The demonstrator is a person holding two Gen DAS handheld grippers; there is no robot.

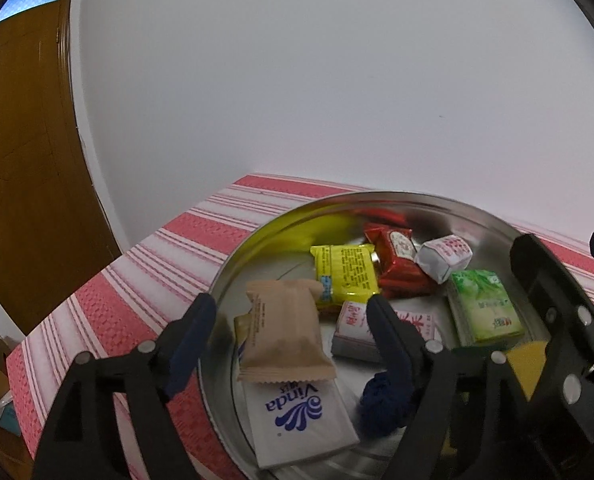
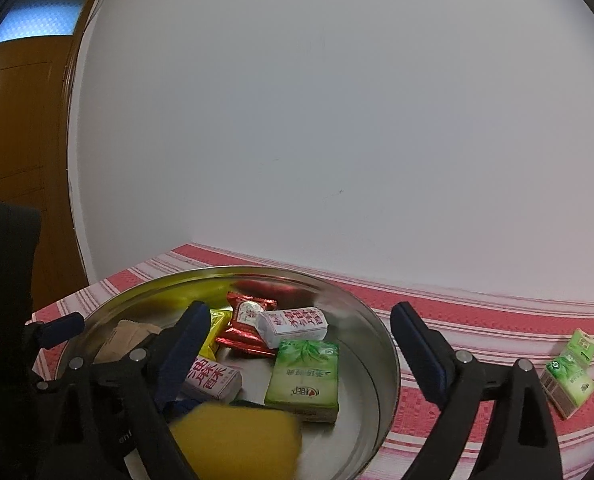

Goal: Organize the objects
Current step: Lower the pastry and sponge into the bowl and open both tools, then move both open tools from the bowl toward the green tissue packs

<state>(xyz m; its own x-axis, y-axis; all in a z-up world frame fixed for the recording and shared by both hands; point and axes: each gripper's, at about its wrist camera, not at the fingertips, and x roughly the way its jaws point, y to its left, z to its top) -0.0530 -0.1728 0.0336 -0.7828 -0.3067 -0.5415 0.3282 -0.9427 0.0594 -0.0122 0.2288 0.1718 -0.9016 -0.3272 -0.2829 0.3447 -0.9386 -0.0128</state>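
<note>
Green carton beside tray

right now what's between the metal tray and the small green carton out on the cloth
Only bare red-striped tablecloth lies between the metal tray and the small green carton, seen in the right wrist view.

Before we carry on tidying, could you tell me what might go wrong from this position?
The yellow sponge appears blurred, below the open right gripper, and might bounce off the metal tray. The green carton lies outside on the striped cloth and could be forgotten. The open left gripper straddles the tan packet and may nudge it.
</note>
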